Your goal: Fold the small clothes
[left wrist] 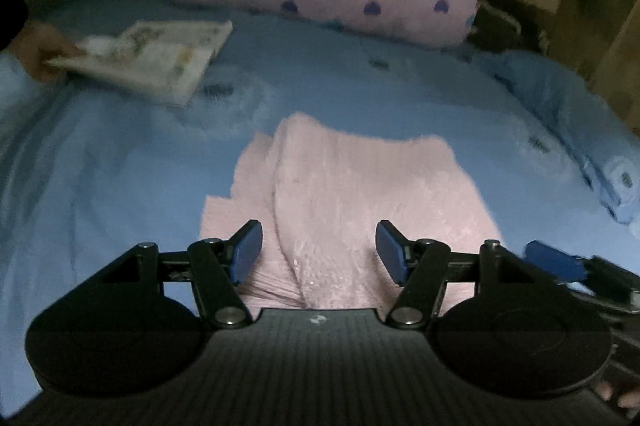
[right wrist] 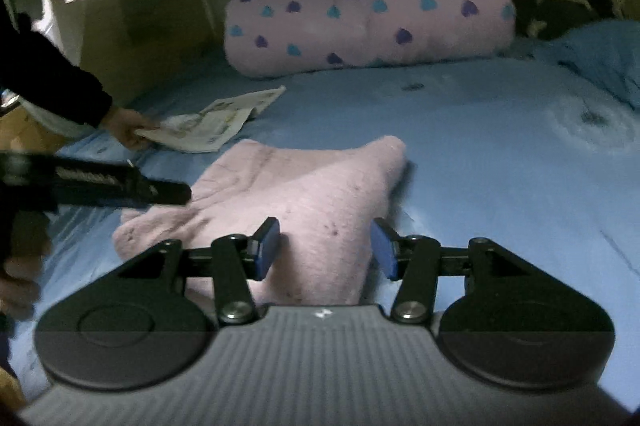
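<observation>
A pink fluffy garment [left wrist: 356,201] lies partly folded on the blue bedcover [left wrist: 120,185]. My left gripper [left wrist: 320,250] hovers over its near edge, jaws open, and the cloth shows in the gap without either pad pressing on it. In the right wrist view the same pink garment [right wrist: 304,185] has one corner standing up as a peak. My right gripper [right wrist: 326,248] is open just before it, pads apart from the cloth. The right gripper's blue fingertip [left wrist: 556,264] shows at the right edge of the left wrist view. The left gripper's black body [right wrist: 120,185] reaches in from the left.
A person's hand [right wrist: 126,129] holds a white printed folded item [right wrist: 216,121] at the bed's far left; whether it is cloth or paper I cannot tell. A pink bundle with blue and purple hearts [right wrist: 368,13] lies at the head. Bunched blue bedding [left wrist: 568,129] rises on the right.
</observation>
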Demonstrator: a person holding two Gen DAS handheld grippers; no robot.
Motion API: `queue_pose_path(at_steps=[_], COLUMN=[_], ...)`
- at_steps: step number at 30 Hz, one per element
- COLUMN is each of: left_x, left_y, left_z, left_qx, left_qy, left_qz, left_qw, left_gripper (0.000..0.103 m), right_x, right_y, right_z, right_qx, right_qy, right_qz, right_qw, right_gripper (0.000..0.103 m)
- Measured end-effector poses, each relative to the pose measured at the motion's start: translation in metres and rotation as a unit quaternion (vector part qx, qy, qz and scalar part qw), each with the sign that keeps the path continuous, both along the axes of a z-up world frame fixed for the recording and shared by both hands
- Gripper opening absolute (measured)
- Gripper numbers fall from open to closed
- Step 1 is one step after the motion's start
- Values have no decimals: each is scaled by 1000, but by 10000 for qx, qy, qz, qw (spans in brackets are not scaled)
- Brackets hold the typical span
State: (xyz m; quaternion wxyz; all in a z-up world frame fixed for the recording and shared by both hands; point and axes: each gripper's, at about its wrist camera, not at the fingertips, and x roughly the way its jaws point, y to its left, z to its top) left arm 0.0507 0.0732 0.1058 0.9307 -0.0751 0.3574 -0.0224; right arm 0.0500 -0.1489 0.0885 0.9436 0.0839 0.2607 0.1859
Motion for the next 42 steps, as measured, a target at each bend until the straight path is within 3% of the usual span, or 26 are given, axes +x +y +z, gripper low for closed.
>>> queue_pose_path(at_steps=[2, 6, 7, 8, 11, 16, 21, 24, 26, 30, 32, 34, 38, 39, 40, 42], left_x=[12, 19, 20, 19, 18, 2, -4, -1, 0, 17, 32, 51, 81, 85, 85, 85], left_y=[-1, -1, -1, 0, 2, 20, 41, 49, 52, 47, 43, 41, 44, 45, 45, 44], left_z=[-12, -25, -26, -27, -21, 1, -5, -14, -11, 1, 4, 2, -14, -19, -22, -26], left_qx=[30, -110, -144, -170, -241, -177, 137, -169, -293, -171, 14, 26, -294, -360, -331, -22], left_qy=[182, 149, 119, 102, -3, -350, -199, 27, -111, -296, -375, -301, 39, 92, 57, -38], left_qz=[106, 172, 182, 180, 220, 382, 548, 392, 395, 365, 482, 547, 609, 642, 696, 809], left_qw=[9998, 9997, 9997, 9996, 9995, 9985, 9982, 9991, 9987, 9987, 9981, 9980, 9977, 9972, 9970, 9967], left_gripper=[66, 59, 48, 30, 17, 16, 16, 18, 19, 33, 45, 47, 46, 42, 28, 24], right_x=[1, 2, 3, 3, 5, 7, 9, 10, 12, 18, 26, 39, 77, 87, 96, 108], right_y=[-6, -17, -19, -21, -25, -24, -15, -7, -3, -5, -5, -6, -3, -1, 1, 9], right_z=[-3, -9, -10, -11, -12, -10, -10, -13, -12, -8, -3, 0, -3, -7, -11, -19], right_qx=[138, 283, 328, 362, 454, 432, 383, 281, 215, 322, 410, 601, 947, 992, 1028, 970], right_qy=[67, 128, 158, 179, 233, 196, 186, 226, 215, 208, 234, 343, 781, 935, 1062, 1164], right_qz=[-86, -240, -260, -271, -310, -282, -133, -47, -57, -112, -177, -261, -343, -362, -343, -230], right_qw=[9998, 9992, 9990, 9988, 9982, 9985, 9990, 9993, 9995, 9992, 9987, 9973, 9918, 9900, 9884, 9882], right_gripper=[67, 69, 69, 69, 69, 69, 69, 69, 69, 69, 69, 69, 69, 69, 69, 69])
